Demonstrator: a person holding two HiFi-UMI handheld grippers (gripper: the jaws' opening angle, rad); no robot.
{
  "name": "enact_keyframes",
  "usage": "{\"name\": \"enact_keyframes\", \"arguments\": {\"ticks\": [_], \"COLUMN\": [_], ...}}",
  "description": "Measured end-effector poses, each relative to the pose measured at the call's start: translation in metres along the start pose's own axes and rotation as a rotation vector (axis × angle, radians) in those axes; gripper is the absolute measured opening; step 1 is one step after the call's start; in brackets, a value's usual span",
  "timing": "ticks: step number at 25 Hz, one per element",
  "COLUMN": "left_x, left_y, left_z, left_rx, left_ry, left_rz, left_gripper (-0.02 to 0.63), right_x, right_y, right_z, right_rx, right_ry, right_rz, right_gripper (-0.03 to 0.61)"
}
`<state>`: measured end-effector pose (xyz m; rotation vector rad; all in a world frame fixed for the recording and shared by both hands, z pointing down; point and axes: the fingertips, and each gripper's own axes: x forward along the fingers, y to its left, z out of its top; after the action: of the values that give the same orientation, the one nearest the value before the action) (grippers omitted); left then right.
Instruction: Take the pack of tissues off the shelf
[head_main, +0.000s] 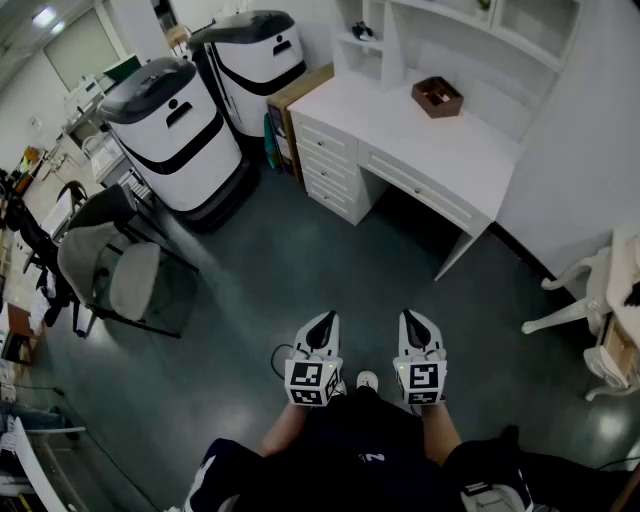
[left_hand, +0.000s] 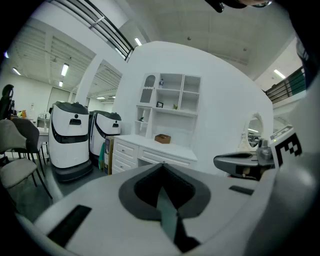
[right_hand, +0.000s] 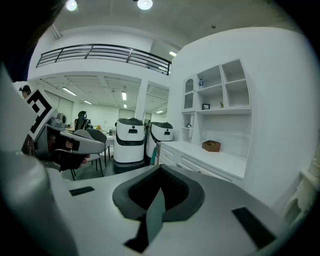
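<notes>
The white shelf unit rises from the back of a white desk, far ahead and to the right of me. Small items stand on the shelves, among them a bottle; which one is the pack of tissues I cannot tell at this distance. My left gripper and right gripper are held side by side close to my body, over the floor and far from the desk. Both are shut with nothing between the jaws. Each gripper view looks over its own closed jaws, left gripper and right gripper, toward the desk.
A brown open box sits on the desk. Two large white-and-black machines stand left of the desk's drawers. A grey chair is at the left, a white chair at the right. Dark floor lies between me and the desk.
</notes>
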<state>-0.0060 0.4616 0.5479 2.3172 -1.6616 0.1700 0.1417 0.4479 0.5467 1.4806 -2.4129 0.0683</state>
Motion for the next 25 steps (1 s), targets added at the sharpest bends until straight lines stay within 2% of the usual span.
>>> {"name": "enact_keyframes", "arguments": {"ticks": [10,16,17,19,22,25], "left_x": [0.000,0.004,0.004,0.003,0.003,-0.002], "left_y": [0.000,-0.008,-0.010,-0.010,-0.009,-0.009], "left_z": [-0.007,-0.008,-0.008,-0.010,-0.013,-0.018], "left_rx": [-0.002,-0.036,-0.042,-0.050,-0.060,-0.045], "left_ry": [0.008,0.006,0.006,0.005,0.013,0.041], "left_rz": [-0.004,-0.068,-0.082,-0.101,-0.124,-0.154], "left_gripper": [0.003,0.009,0.025,0.106,0.222,0.254], "right_x": [-0.004,-0.003,-0.002,-0.002,-0.002,-0.003], "right_y": [-0.006,-0.007,-0.007,-0.005,-0.001,0.008], "right_z": [-0.005,-0.007,-0.008,-0.006,-0.006,-0.007], "right_rx": [0.000,0.041,0.053,0.066,0.074,0.074], "right_ry": [0.000,-0.002,-0.002,-0.008,-0.017,-0.010], "right_rz": [-0.003,0.000,0.006,0.018,0.022,0.043], "right_gripper": [0.008,0.016,0.060,0.160,0.237,0.282]}}
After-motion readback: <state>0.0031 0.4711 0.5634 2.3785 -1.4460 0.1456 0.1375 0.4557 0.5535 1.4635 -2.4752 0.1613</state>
